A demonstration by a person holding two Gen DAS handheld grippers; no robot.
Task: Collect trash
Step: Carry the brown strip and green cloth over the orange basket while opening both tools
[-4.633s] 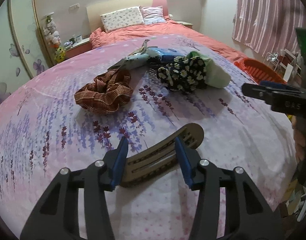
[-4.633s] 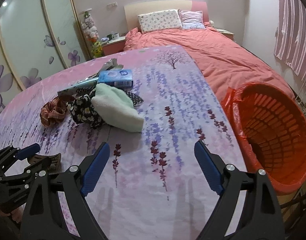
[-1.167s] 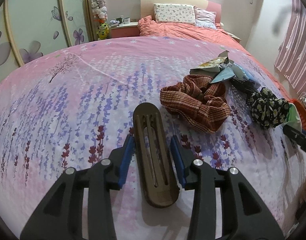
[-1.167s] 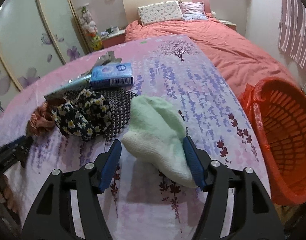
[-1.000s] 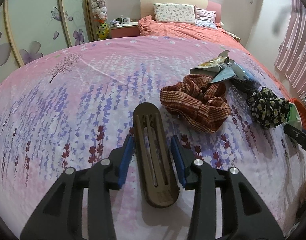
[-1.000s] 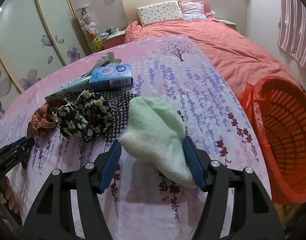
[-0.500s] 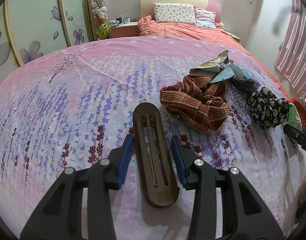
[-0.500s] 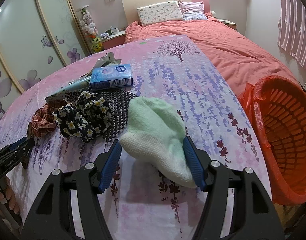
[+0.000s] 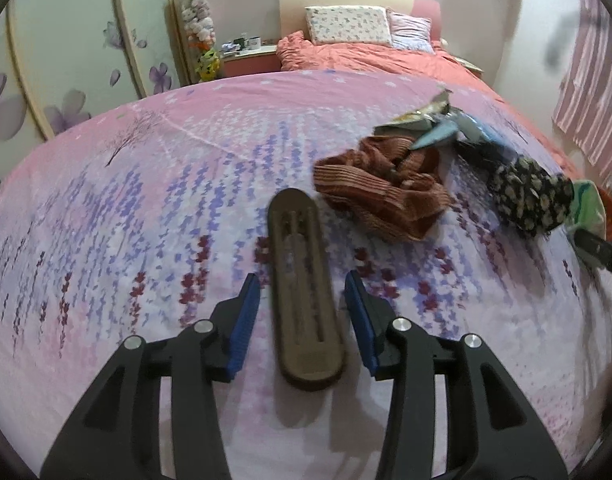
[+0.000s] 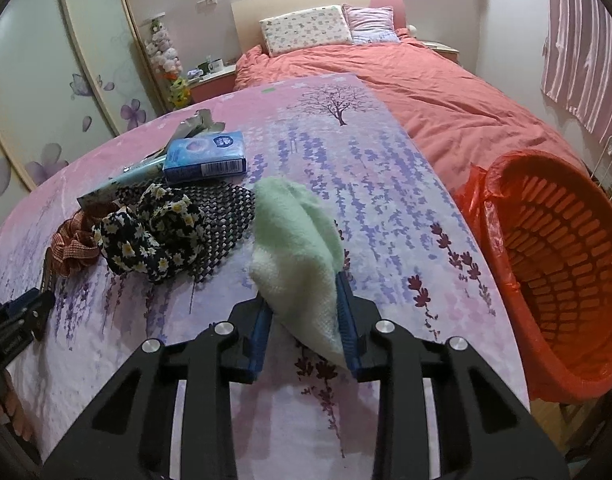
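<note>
**Step: Grasp Towel**

The right gripper (image 10: 303,312) was closing on the green towel (image 10: 295,248) lying on the table (image 10: 406,200); its pads apparently pressed it. The left gripper (image 9: 301,312) was opening, its pads clear of the comb (image 9: 301,300) between them. Next: lift the towel across to the basket (image 10: 566,264).

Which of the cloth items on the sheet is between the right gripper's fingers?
The pale green fuzzy cloth. The right gripper is closing on its near end; the daisy-print black cloth and red plaid cloth lie untouched further left.
</note>
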